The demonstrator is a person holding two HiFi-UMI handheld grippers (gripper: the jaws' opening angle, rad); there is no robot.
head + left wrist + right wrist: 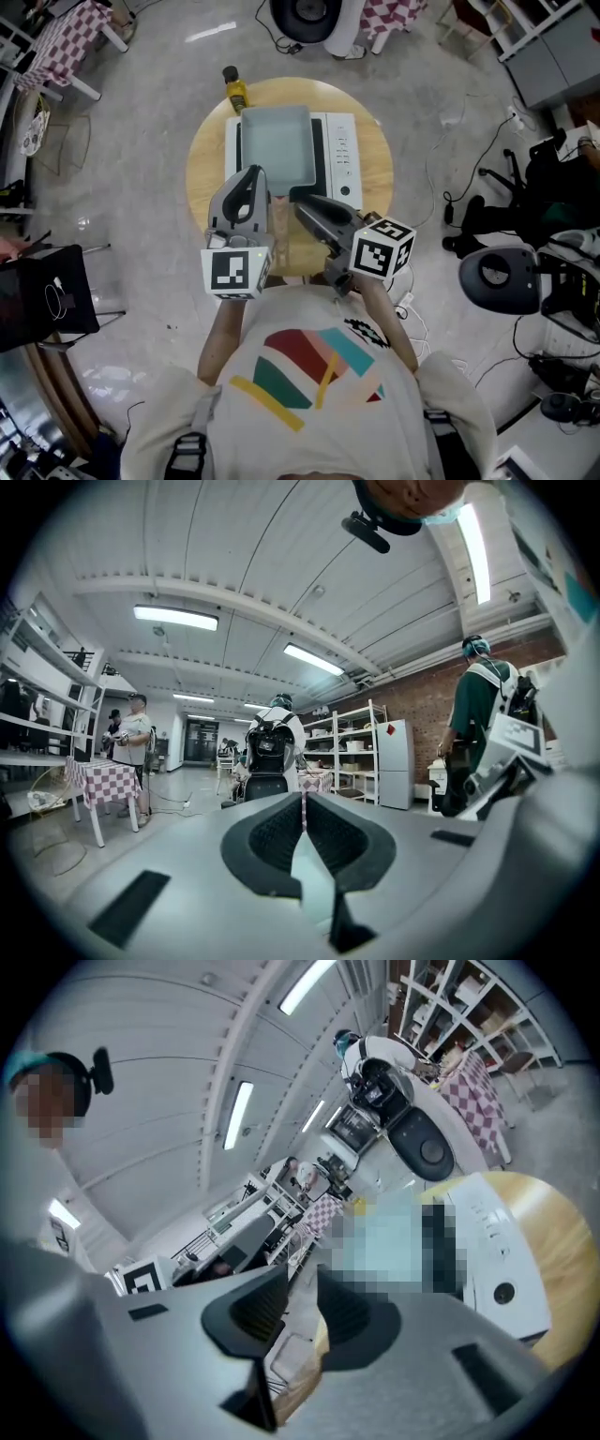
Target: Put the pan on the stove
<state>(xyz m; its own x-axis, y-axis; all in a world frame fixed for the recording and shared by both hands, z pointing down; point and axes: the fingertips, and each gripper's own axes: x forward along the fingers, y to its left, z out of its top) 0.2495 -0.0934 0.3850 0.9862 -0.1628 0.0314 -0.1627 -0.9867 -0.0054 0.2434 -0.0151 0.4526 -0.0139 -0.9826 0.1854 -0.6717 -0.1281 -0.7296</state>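
A square pale grey-green pan (275, 142) sits on the white stove (342, 155), which stands on a round wooden table (375, 178). The pan's wooden handle (279, 220) points toward me and runs between my two grippers. My left gripper (251, 174) hovers left of the handle; in the left gripper view its jaws (303, 803) meet at the tips with nothing between them. My right gripper (305, 204) hangs above the table's near edge, right of the handle. Its jaws (302, 1283) stand apart with nothing between them. The stove (492, 1241) lies ahead of them.
A yellow bottle (234, 91) stands at the table's far left edge, beside the stove. Round the table are an office chair (506, 277), floor cables (469, 169) and a checked table (66, 47). People (272, 742) stand in the room behind.
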